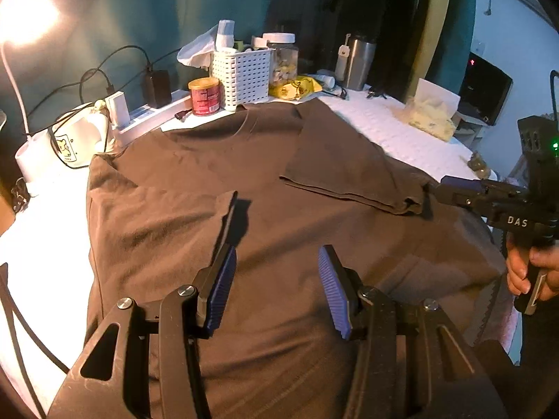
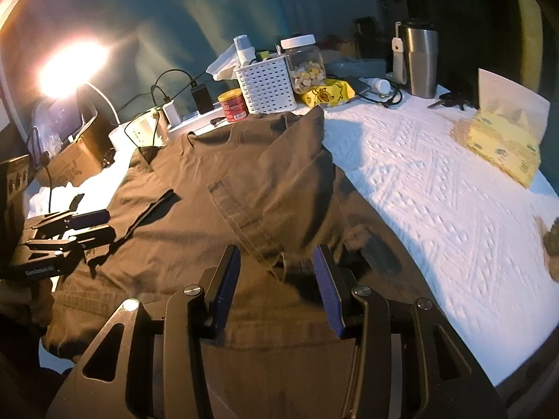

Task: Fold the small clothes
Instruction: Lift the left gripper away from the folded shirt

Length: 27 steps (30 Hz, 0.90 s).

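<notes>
Brown T-shirt (image 1: 265, 244) flat (one sleeve folded in); left hand-held gripper (image 1: 276, 279), right hand-held gripper (image 2: 277, 282) both released.

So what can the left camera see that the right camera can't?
Only the left view shows a dark screen with a red light at far right, and the hand holding the right gripper.

Only the right view shows a cardboard box under the lamp, and keys near the steel cup.

Both show the brown shirt, white basket, red can and snack jar.
</notes>
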Motion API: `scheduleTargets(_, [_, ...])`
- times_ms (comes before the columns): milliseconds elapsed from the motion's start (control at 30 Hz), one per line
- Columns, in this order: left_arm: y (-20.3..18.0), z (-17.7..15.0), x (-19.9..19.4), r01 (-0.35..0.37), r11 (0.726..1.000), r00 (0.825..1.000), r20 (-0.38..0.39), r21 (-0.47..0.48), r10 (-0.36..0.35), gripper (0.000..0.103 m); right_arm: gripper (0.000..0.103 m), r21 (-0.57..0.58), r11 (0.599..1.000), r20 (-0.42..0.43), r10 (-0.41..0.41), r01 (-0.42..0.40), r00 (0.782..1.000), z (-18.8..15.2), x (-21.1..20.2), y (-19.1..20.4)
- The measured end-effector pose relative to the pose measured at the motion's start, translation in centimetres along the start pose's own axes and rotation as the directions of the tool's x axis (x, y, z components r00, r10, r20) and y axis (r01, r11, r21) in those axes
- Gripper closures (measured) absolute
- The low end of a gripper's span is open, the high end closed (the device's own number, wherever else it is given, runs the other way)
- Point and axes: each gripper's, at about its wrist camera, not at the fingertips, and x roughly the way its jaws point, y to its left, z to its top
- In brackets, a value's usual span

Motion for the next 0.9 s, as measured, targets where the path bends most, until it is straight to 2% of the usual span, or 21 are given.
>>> scheduleTargets(300, [-2.1, -2.3, -1.1, 0.007, 1.000, 1.000, 0.026, -0.030, -0.007, 0.054, 0.057, 0.010, 0.999, -0.012, -0.044, 0.044, 0.999, -2.7, -1.7, -2.4])
scheduleTargets(600, [-4.8, -3.7, -0.9, 0.000, 0.999, 0.999, 0.037, -0.049, 0.002, 0.054, 0.057, 0.024, 0.995, -0.024, -0.100, 0.100, 0.995, -4.7, -2.8, -6.7])
scheduleTargets(800, [-5.9, -4.4, -1.5, -0.002, 0.998, 0.998, 0.060, -0.068, 0.006, 0.054, 0.057, -0.003, 0.998, -0.025, -0.063, 0.063, 0.998, -5.7, -2.9, -7.2])
scheduleTargets(900, [-5.9, -4.9, -1.9, -0.025, 0.998, 0.998, 0.055, -0.062, 0.029, 0.054, 0.057, -0.026, 0.998, -0.025, -0.057, 0.057, 0.998, -5.8, -2.5, -7.0])
